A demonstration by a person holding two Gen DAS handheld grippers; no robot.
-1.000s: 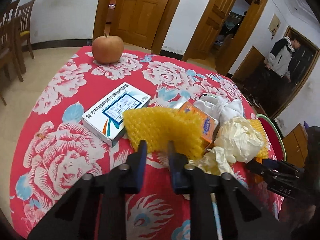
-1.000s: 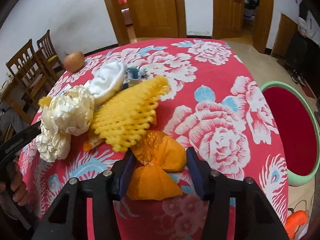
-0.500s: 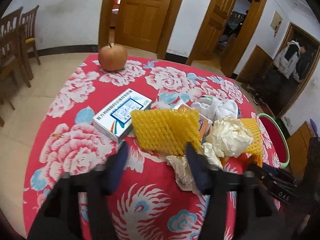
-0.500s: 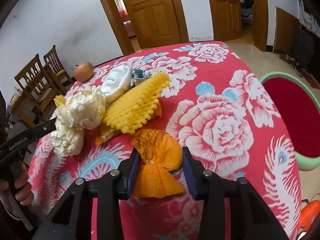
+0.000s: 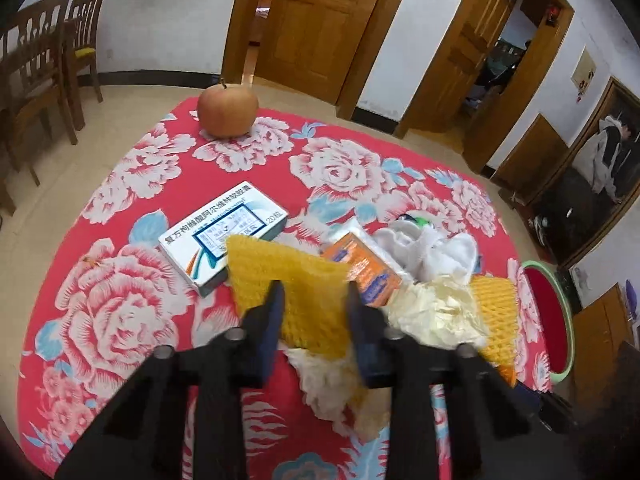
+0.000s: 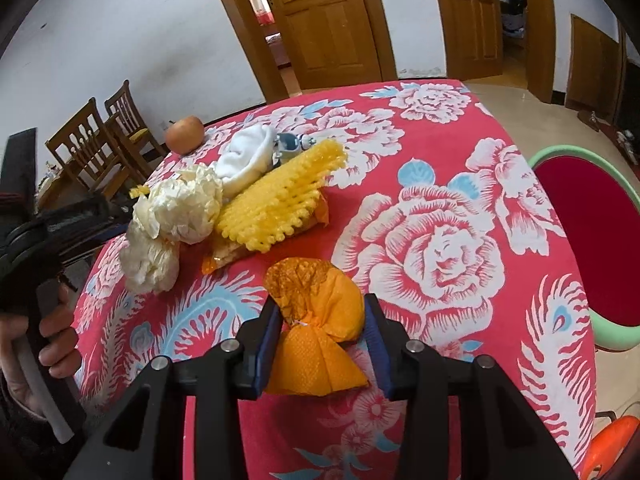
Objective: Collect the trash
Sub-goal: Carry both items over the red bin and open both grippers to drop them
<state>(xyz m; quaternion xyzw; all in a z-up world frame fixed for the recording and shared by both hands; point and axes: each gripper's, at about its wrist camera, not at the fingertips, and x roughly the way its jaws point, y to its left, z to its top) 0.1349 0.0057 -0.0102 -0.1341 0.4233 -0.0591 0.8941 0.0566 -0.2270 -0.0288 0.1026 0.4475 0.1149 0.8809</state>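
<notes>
1. Room: white walls, wooden doors [image 5: 316, 20] and chairs [image 5: 44, 60] lie far beyond both pairs of fingers; a person [image 5: 612, 152] stands in a doorway far right of the left ones.
2. Table [image 6: 440, 240]: round, under a red rose-print cloth, it spreads beneath and ahead of all the fingers. The trash sits heaped near its middle, likely so either tool can reach it.
3. Basin [image 6: 580, 240]: green-rimmed with a red inside, it stands off the table edge, right of the right fingers. I judge it the place for the trash.
4. Box [image 5: 224, 232]: a white medicine carton, ahead and left of the left fingers, partly under the net's far corner.
5. Net [image 5: 296, 280]: yellow foam mesh, directly ahead of and between the left gripper [image 5: 314, 296] fingers. They are spread wide around it, not clamped; whether either touches is unclear.
6. Paper [image 5: 436, 316]: crumpled cream wads, just right of the left fingers, piled against a second yellow net [image 5: 492, 304].
7. Cloth [image 5: 436, 248]: white, ahead and right of the left fingers, behind the orange packet [image 5: 360, 268].
8. Apple [image 5: 227, 110]: far ahead of the left fingers near the table's far edge, well apart from the heap; probably not trash.
9. Wrapper [image 6: 320, 316]: orange, twisted at its waist, between the right gripper [image 6: 322, 312] fingers. Both pads press its sides, so it looks gripped, ready to go rightward to the basin.
</notes>
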